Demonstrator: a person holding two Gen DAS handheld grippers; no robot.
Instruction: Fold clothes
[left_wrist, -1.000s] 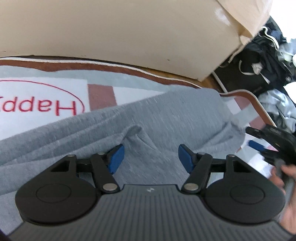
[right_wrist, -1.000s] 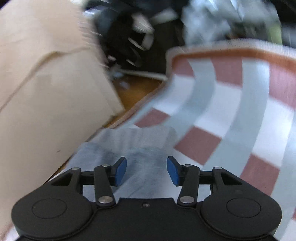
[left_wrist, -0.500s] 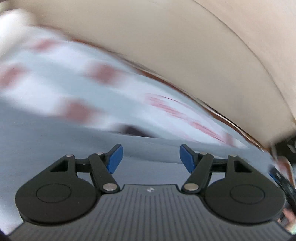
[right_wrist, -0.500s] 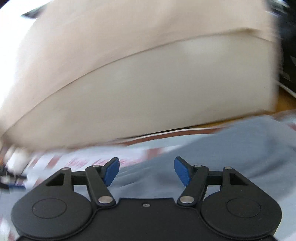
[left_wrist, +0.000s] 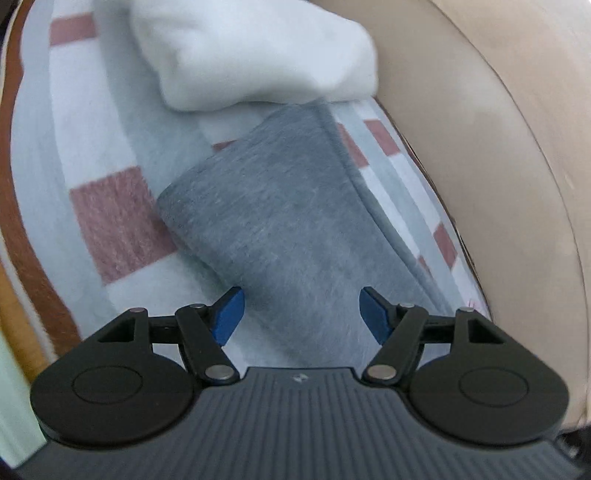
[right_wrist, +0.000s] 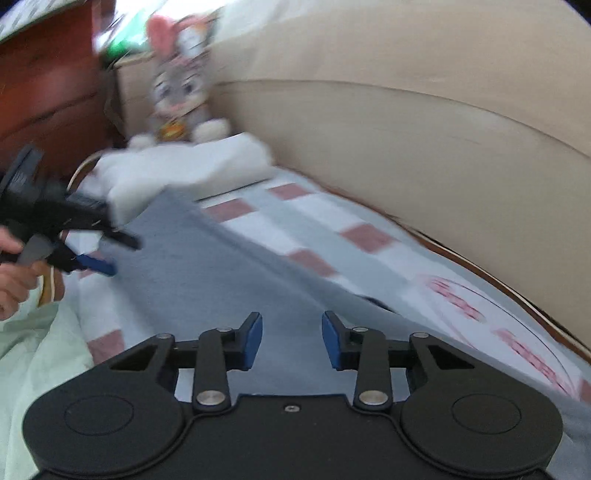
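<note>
Grey garment (left_wrist: 295, 229): knit fabric, lying flat on a checked blanket (left_wrist: 114, 221) of white, pale blue and dusty-red squares; in the left wrist view it runs from six o'clock up toward twelve, its hemmed edge along the two-o'clock side and its rounded fold end at about ten o'clock. Folded white cloth (left_wrist: 255, 51): thick, resting on the blanket at twelve o'clock, its lower edge overlapping the far end of the garment. Beige padded furniture side (left_wrist: 517, 147): curves along the three-o'clock side, just beside the blanket's edge. Left gripper (left_wrist: 301, 314): blue pads spread wide, poised over the near part of the garment, nothing pinched between them. Right gripper (right_wrist: 291, 341): jaws closing, blue pads still apart, the garment beneath them but not clamped; whether the tips touch the cloth cannot be told. In the right wrist view the left gripper appears at nine o'clock, held by a hand (right_wrist: 14, 273), over the far part of the garment. Plush rabbit toy (right_wrist: 181, 81): grey with pink ears, blurred, seated at eleven o'clock beyond the white cloth. Pale green fabric (right_wrist: 40, 354): at eight o'clock, edge of view. Red lettering (right_wrist: 517, 343) on the blanket: at four o'clock, unreadable through blur.
</note>
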